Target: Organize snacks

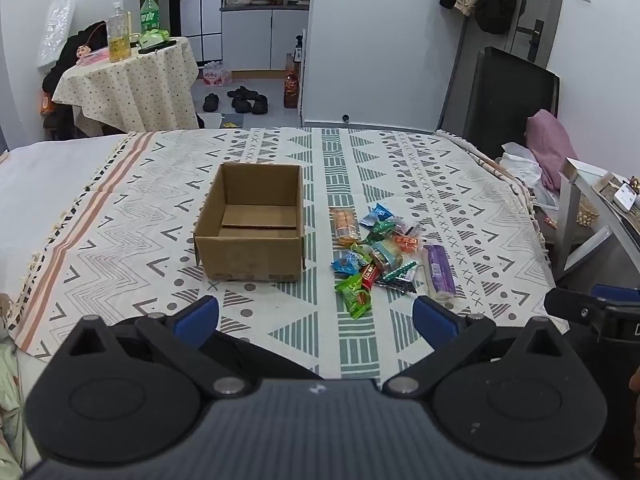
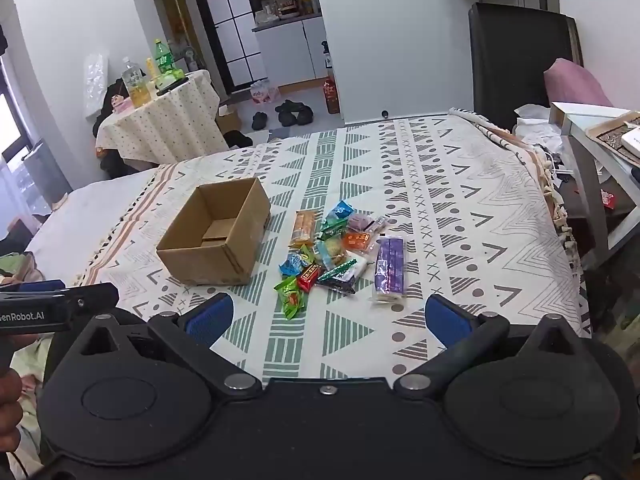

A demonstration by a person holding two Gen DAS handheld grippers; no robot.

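Right tongs (image 2: 326, 322): spread wide, nothing held. Left tongs (image 1: 316, 320): likewise. Snack pile (image 2: 340, 256) on bed cover (image 2: 460, 208), just ahead of right tongs; purple packet (image 2: 389, 270) long axis pointing away. Empty cardboard box (image 1: 250, 220) left of pile, nearer left tongs.

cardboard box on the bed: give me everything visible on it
The cardboard box is plain brown corrugated card, rectangular, open at the top and standing upright on the patterned blanket. It is empty; only its folded bottom flaps show inside. The snack pile lies apart to its right. Nothing else touches it.
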